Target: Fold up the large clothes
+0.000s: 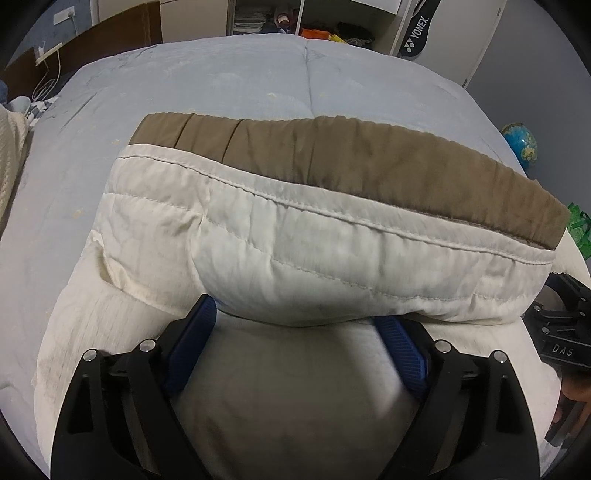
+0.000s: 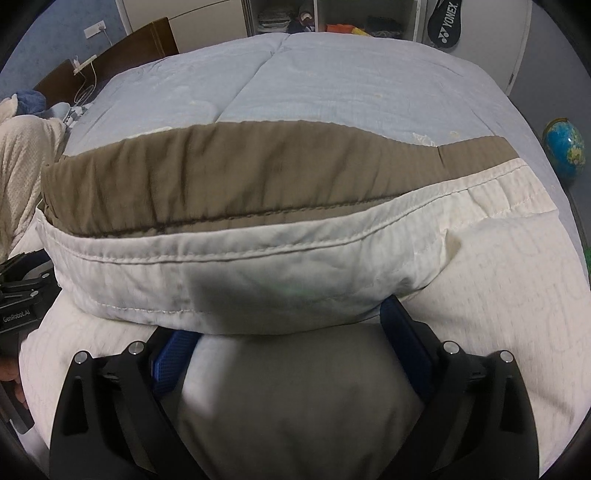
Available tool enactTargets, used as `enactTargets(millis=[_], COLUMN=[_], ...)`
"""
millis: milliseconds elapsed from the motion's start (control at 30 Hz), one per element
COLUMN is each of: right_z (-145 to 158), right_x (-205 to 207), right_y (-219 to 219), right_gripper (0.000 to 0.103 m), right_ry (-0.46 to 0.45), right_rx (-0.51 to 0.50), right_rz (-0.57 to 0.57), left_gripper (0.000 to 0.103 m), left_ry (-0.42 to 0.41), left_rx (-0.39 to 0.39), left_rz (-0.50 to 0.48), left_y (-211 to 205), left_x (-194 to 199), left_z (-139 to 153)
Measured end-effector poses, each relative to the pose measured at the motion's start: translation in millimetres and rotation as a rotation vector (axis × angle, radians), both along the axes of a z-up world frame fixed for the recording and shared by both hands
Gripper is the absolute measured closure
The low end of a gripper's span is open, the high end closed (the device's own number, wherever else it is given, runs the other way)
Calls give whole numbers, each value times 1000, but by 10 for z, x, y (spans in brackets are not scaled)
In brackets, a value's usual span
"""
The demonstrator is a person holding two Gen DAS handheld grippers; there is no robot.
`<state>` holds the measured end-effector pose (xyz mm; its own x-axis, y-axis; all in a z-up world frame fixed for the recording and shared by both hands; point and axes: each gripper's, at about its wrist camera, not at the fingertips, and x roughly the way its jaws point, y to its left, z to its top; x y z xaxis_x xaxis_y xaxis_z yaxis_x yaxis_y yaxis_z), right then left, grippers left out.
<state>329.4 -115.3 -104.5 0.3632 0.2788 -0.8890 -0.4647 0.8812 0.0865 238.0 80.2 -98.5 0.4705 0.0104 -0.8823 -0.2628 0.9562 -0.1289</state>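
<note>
Cream quilt [image 1: 258, 243] with brown border [image 1: 369, 162] lies on bed [image 1: 221, 85], near edge doubled over toward headboard [image 1: 110, 33]. Left claw [image 1: 295, 325] spread wide, thick quilt fold bunched between blue pads [image 1: 192, 343]. Right claw [image 2: 291, 325] likewise wide, gripping same fold. Globe [image 2: 563, 146] beside bed, opposite headboard.

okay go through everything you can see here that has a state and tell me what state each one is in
left gripper: jaws apart around bunched white fabric, fingertips hidden under the fold.
right gripper: same, jaws apart around white fabric.
white and brown garment: folded over on itself, brown band on top, lying on the bed.
blue bedspread: spread flat.
wardrobe: open, clothes visible inside.
</note>
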Motion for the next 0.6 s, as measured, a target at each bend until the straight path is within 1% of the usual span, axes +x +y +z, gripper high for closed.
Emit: enactTargets(millis=[100,167,233,333,400,433,467,533,600], right_z=[90,164,296,534,694,785,821,845,781], right_x=[4,-30,-72,-139,-160,-156,-134,-54,76], right_y=[7,-42,-91,-160,-193,-188,-179,-95,-12], right_gripper=[12,12,12,12,12,12,12,12,12], right_ry=[1,2,-6,-51,-81,-98,-102,-91,-71], right_rx=[-10,13,47,113,166,190,198,188,143], right_rz=[5,-2,-12,-22,-27,-30,-28,-27,-38], left_gripper=[19,21,29,30,30,29,29,29,28], left_ry=[3,10,2,-94,-147,-190,-207,-212,-179], left_rx=[-41,-67,-89,-136,-135,-140,-135,-97,-82], left_rz=[-14,-22,-22,-60,-74,-81,-81,-65,-40], left_y=[48,80,86,34,-16,-50,-77,-98,-74], left_x=[-15,-22,-37,-107,-127,-126,-113,-51,21], left_z=[71,152,270,573,710,786,810,788,686])
